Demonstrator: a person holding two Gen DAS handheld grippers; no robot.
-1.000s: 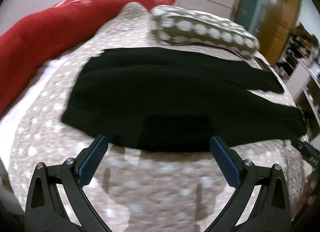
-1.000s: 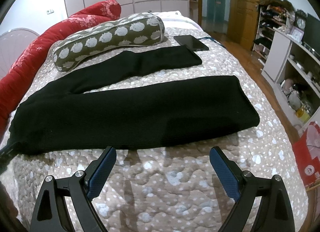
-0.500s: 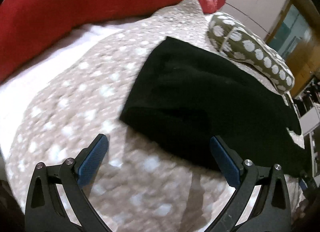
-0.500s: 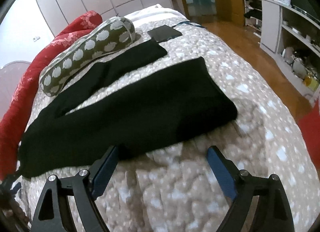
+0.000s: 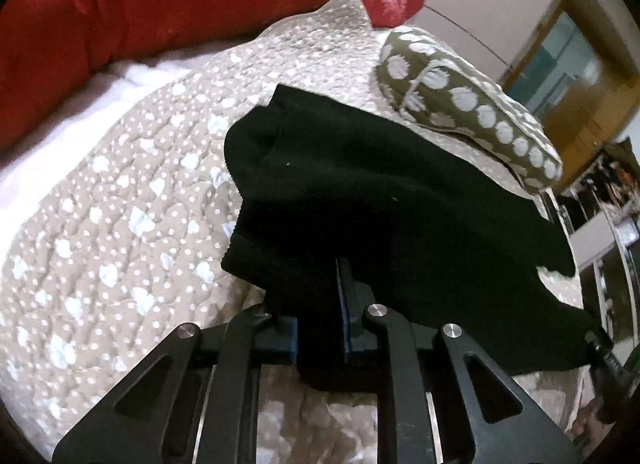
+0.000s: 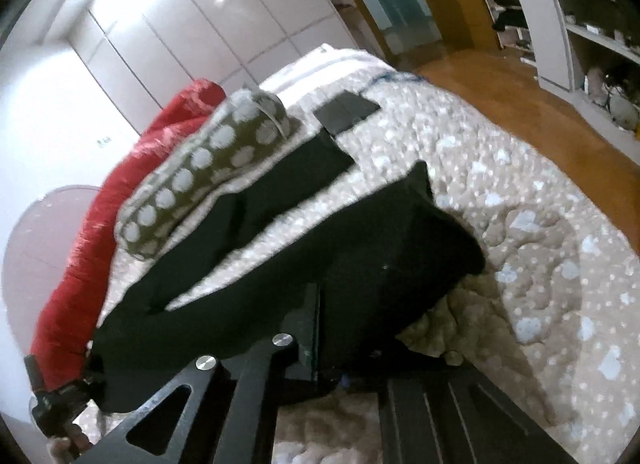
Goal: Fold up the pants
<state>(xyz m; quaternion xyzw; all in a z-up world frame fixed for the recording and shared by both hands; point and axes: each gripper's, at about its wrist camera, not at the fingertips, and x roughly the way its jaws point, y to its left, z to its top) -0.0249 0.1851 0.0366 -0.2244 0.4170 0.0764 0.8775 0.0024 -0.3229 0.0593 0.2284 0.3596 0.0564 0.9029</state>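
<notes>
The left gripper [image 5: 320, 316] has its jaws pinched on the near edge of the black pants [image 5: 380, 192], which spread ahead over the bedspread [image 5: 120, 224]. The right gripper [image 6: 320, 328] likewise clamps the pants' hem, with the spotted pillow [image 6: 208, 168] beyond, to the jaws' left.

Bed [image 6: 520, 224] with dotted beige quilt.
On it: black pants [image 5: 380, 192], spotted olive bolster [image 5: 472, 112], red blanket roll [image 5: 160, 4], flat dark item [image 6: 346, 110], possibly a tablet.
</notes>
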